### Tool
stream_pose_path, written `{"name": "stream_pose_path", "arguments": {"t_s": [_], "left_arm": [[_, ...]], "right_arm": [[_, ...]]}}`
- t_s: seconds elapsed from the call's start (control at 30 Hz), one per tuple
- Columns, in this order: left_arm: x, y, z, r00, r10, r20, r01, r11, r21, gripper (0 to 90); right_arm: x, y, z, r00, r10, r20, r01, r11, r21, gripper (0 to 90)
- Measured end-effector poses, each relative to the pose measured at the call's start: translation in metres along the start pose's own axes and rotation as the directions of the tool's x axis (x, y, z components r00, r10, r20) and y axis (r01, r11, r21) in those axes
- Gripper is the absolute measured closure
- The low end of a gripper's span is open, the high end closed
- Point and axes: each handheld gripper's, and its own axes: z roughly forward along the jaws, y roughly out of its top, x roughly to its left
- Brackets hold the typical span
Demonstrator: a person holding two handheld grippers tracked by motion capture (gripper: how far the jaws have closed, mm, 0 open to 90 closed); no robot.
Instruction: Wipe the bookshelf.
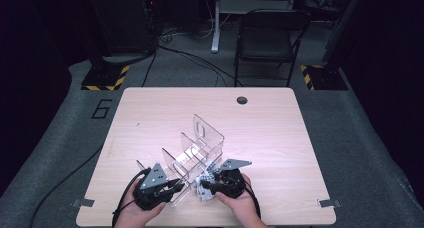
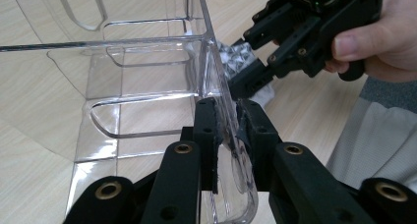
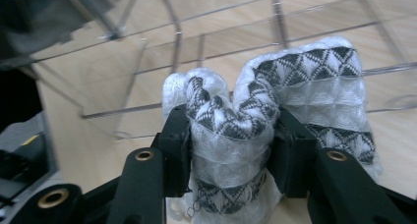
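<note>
The rolled cloth [image 3: 231,135], clamped between the fingers of the right gripper [image 3: 231,150], could be snagged on the rim of the clear organiser [image 1: 195,155] if it is lowered off-centre, since the slots are narrow and the bundle bulges past the fingers on both sides. The organiser could also be tipped or slid across the tabletop [image 1: 270,133] if the hold of the left gripper [image 2: 227,135] gives way; its fingers are closed on one thin clear wall, a slippery surface that offers little purchase.

In the right gripper view the cloth is seen at the centre of the frame: white, quilted, with a dark triangle pattern, folded into two humps and looking soft and springy. In the high view it is found at the lower centre, just right of the organiser's near end, touching or nearly touching it. The organiser is transparent, with several upright dividers, and stands at the middle of the tabletop.
</note>
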Motion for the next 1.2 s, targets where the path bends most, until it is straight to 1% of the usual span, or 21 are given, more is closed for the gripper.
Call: {"name": "stream_pose_path", "arguments": {"t_s": [0.07, 0.13, 0.17, 0.3, 0.4, 0.47, 0.53, 0.6, 0.63, 0.67, 0.77, 0.83, 0.87, 0.9, 0.93, 0.97, 1.0, 1.03, 1.1, 1.17, 1.2], "left_arm": [[0.0, 0.0, -0.001, 1.0, 0.009, 0.005, -0.009, 1.0, 0.004, 80.8], [-0.001, -0.001, -0.003, 0.9998, 0.015, 0.01, -0.015, 0.9999, 0.006, 81.9], [-0.002, -0.002, -0.003, 0.9998, 0.02, 0.006, -0.02, 0.9998, 0.002, 82.5], [-0.002, -0.002, -0.003, 0.9997, 0.017, 0.019, -0.017, 0.9999, 0.004, 83.3], [-0.003, -0.001, -0.003, 0.9996, 0.017, 0.022, -0.017, 0.9998, 0.004, 83.2], [-0.004, -0.001, -0.003, 0.9996, 0.017, 0.024, -0.017, 0.9998, 0.004, 83.0], [-0.004, -0.001, -0.002, 0.9995, 0.019, 0.026, -0.02, 0.9998, 0.003, 82.8], [-0.003, -0.001, -0.002, 0.9994, 0.015, 0.031, -0.015, 0.9999, 0.0, 82.7], [-0.003, -0.001, -0.002, 0.9994, 0.014, 0.031, -0.014, 0.9999, 0.0, 82.7], [-0.003, -0.001, -0.002, 0.9994, 0.017, 0.03, -0.017, 0.9999, 0.0, 82.7], [-0.004, -0.002, -0.001, 0.9995, 0.021, 0.024, -0.021, 0.9998, -0.002, 82.7], [-0.005, -0.001, -0.002, 0.9995, 0.027, 0.017, -0.027, 0.9996, 0.003, 82.8], [-0.005, -0.001, -0.002, 0.9995, 0.027, 0.015, -0.027, 0.9996, 0.004, 82.8], [-0.005, -0.002, -0.001, 0.9995, 0.024, 0.018, -0.024, 0.9997, 0.0, 82.8], [-0.005, -0.002, -0.002, 0.9996, 0.021, 0.02, -0.021, 0.9998, 0.0, 82.8], [-0.005, -0.002, -0.002, 0.9996, 0.021, 0.02, -0.021, 0.9998, 0.0, 82.8], [-0.005, -0.002, -0.001, 0.9996, 0.02, 0.022, -0.02, 0.9998, 0.0, 82.8], [-0.005, -0.002, -0.001, 0.9997, 0.017, 0.018, -0.017, 0.9998, -0.006, 82.7], [-0.004, -0.002, -0.001, 0.9997, 0.014, 0.021, -0.014, 0.9999, -0.008, 82.6], [-0.004, -0.002, -0.001, 0.9997, 0.018, 0.019, -0.018, 0.9998, -0.006, 82.4], [-0.003, -0.002, -0.001, 0.9996, 0.018, 0.022, -0.018, 0.9998, -0.005, 82.2]], "right_arm": [[0.002, 0.0, 0.0, 0.9996, -0.029, 0.006, 0.029, 1.0, 0.007, 56.3], [-0.002, 0.001, 0.0, 0.9989, -0.037, 0.03, 0.036, 0.999, 0.011, 56.2], [-0.005, 0.001, -0.001, 0.9993, -0.012, 0.036, 0.012, 1.0, 0.006, 56.2], [-0.021, 0.001, -0.009, 0.9959, 0.025, 0.087, -0.024, 1.0, -0.009, 56.3], [-0.036, 0.002, -0.015, 0.988, 0.036, 0.15, -0.032, 0.999, -0.025, 56.6], [-0.045, 0.002, -0.018, 0.9828, 0.064, 0.173, -0.058, 0.998, -0.04, 56.6], [-0.048, 0.002, -0.019, 0.9772, 0.094, 0.191, -0.085, 0.995, -0.052, 56.2], [-0.044, 0.001, -0.017, 0.9783, 0.084, 0.19, -0.076, 0.996, -0.05, 56.0], [-0.04, 0.0, -0.015, 0.9811, 0.064, 0.182, -0.057, 0.997, -0.043, 56.0], [-0.034, -0.001, -0.013, 0.9842, 0.059, 0.167, -0.054, 0.998, -0.035, 56.0], [-0.013, -0.004, -0.005, 0.995, -0.008, 0.1, 0.008, 1.0, 0.002, 56.0], [0.0, -0.004, 0.0, 0.9962, -0.052, 0.069, 0.051, 0.998, 0.022, 56.1], [0.004, -0.004, 0.002, 0.9948, -0.079, 0.065, 0.077, 0.997, 0.024, 56.1], [0.005, -0.003, 0.002, 0.993, -0.094, 0.072, 0.092, 0.995, 0.034, 56.4], [0.004, -0.002, 0.002, 0.9933, -0.093, 0.068, 0.091, 0.995, 0.033, 56.6], [0.0, -0.001, 0.001, 0.9948, -0.083, 0.059, 0.081, 0.996, 0.03, 56.7], [-0.005, -0.001, -0.001, 0.9957, -0.057, 0.073, 0.055, 0.998, 0.03, 56.7], [-0.011, 0.0, -0.003, 0.9953, -0.046, 0.085, 0.044, 0.999, 0.019, 56.5], [-0.021, 0.002, -0.008, 0.9916, 0.007, 0.13, -0.007, 1.0, 0.002, 56.1], [-0.035, 0.003, -0.013, 0.9849, 0.034, 0.17, -0.032, 0.999, -0.014, 55.8], [-0.04, 0.004, -0.016, 0.9833, 0.062, 0.171, -0.059, 0.998, -0.023, 55.8]]}}
